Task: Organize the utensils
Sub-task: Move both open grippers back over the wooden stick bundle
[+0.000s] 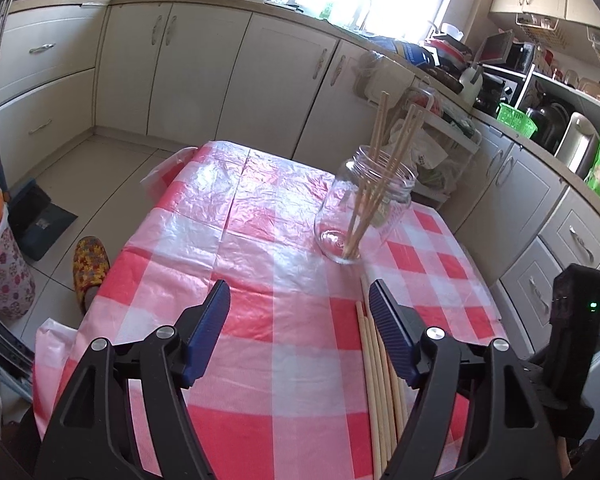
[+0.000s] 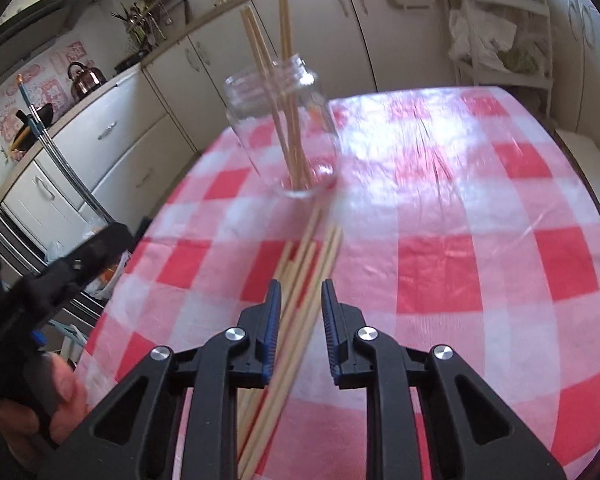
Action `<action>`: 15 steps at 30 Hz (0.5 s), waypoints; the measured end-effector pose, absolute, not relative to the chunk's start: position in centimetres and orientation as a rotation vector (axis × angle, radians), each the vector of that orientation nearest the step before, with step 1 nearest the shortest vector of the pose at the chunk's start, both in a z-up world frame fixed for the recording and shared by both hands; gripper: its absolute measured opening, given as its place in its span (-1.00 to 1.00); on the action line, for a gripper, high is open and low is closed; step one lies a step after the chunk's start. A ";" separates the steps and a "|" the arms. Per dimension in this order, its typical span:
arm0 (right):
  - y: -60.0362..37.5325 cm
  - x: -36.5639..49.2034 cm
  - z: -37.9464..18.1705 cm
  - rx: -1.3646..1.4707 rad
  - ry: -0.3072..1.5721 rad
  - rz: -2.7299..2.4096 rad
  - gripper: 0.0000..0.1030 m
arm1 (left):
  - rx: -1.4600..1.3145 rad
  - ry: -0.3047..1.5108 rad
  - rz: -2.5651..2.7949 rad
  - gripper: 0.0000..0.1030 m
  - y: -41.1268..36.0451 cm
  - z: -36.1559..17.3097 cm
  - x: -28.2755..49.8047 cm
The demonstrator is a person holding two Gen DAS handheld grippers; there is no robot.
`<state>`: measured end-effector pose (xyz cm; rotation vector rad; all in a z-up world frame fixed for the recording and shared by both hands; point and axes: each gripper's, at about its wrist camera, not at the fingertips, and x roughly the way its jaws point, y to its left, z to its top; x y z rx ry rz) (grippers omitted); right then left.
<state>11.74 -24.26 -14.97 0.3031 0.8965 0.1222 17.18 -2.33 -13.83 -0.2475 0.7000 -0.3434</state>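
Cream kitchen cabinets behind, red-and-white checked tablecloth in front. Clear glass jar upright on it, several wooden chopsticks leaning inside. Loose chopsticks flat on the cloth just before the jar. Left gripper spread wide, empty — the loose sticks beside its right finger. Right gripper narrowly parted, above the loose sticks, not pinching. Right view motion-blurred; stick ends cut off by the frame edge.

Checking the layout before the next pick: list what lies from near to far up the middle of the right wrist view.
right hand-held gripper → loose chopsticks on the tablecloth → glass jar holding chopsticks → cream cabinet doors
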 end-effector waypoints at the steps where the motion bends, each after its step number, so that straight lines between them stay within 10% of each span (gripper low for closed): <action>1: -24.3 11.7 -15.2 0.303 0.907 0.107 -0.59 | -0.242 0.701 -0.345 0.33 -2.5 -13.6 16.8; 15: -23.7 13.1 -16.4 0.208 0.986 0.047 -0.59 | -0.212 0.729 -0.342 0.38 -2.8 -13.1 14.9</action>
